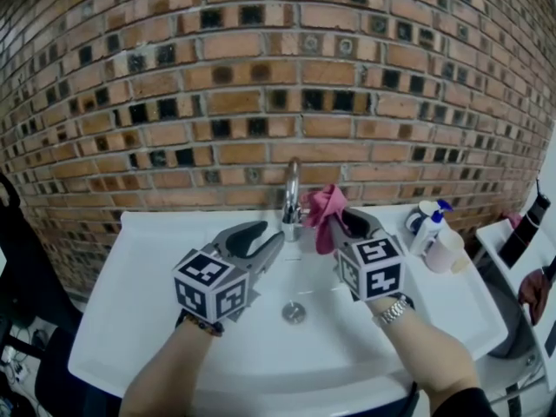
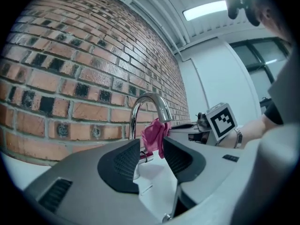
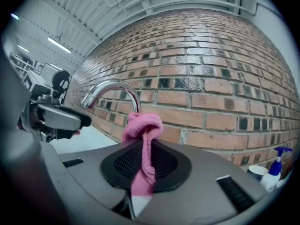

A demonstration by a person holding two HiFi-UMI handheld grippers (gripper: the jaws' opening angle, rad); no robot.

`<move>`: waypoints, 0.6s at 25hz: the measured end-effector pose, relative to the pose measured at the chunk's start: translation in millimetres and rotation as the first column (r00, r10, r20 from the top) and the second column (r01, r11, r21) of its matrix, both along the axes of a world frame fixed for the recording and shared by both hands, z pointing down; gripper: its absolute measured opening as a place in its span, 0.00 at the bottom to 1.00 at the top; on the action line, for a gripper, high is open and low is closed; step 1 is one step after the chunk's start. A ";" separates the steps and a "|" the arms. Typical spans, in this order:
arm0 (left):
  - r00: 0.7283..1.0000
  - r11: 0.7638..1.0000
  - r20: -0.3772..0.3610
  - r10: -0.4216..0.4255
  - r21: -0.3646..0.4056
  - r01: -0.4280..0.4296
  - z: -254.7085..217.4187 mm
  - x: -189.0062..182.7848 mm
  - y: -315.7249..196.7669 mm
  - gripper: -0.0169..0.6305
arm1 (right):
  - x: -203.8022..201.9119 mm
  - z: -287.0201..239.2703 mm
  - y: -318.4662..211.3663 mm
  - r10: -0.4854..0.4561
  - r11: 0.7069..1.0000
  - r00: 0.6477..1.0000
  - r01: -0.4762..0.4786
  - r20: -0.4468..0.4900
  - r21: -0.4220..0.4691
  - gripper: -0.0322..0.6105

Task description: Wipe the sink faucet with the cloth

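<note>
- Nearest: my forearms reach over the front rim of the white sink (image 1: 130, 320), and a metal wristwatch (image 1: 393, 311) is on the right one.
- Drain (image 1: 294, 312): lies in the basin floor, below and between the two grippers.
- Left gripper (image 1: 276, 243): the jaws are parted and grasp nothing. They point level at the foot of the faucet (image 1: 293, 189), and the left gripper view shows its short lever in the gap between them. I cannot tell whether anything touches.
- Right gripper (image 1: 340, 224): the jaws are clenched on the pink cloth (image 1: 323, 211). A fold is pinched between the pads, a bunched head stands above the tips and a tail hangs below.
- Position of the cloth: carried just right of the curved chrome spout. No view settles whether they touch.
- Handling, as I judge it: the cloth is light, soft and limp, so it should drape round the spout. The present hold at the gathered middle suits it, leaving loose fabric ahead of the tips for wiping. The chrome looks rigid and slick.
- Farther right: a spray bottle (image 1: 432, 224) stands on the sink ledge.
- Farthest: the brick wall (image 1: 261, 102).
</note>
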State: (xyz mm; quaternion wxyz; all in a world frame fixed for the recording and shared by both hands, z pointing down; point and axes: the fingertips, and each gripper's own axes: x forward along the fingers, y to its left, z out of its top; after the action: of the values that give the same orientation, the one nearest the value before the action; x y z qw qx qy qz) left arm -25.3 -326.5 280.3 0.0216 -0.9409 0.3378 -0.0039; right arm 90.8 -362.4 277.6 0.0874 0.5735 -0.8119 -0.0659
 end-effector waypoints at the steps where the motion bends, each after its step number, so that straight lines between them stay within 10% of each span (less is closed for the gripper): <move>1: 1.000 1.000 0.002 0.009 -0.007 -0.009 2.3 1.2 -0.2 0.29 | -4.5 0.6 5.9 -0.019 1.000 1.000 0.019 0.001 -0.003 0.13; 15: 0.975 0.972 -0.030 0.221 -0.079 -0.223 18.8 22.9 18.2 0.48 | -58.1 0.3 68.0 -0.289 0.957 0.957 0.288 -0.024 -0.037 0.13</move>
State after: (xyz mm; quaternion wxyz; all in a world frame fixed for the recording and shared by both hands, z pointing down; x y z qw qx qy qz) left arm -2.4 -308.3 299.0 -0.0202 -0.9729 0.2303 -0.0053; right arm 32.8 -294.5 277.9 0.0979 0.4462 -0.8866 -0.0728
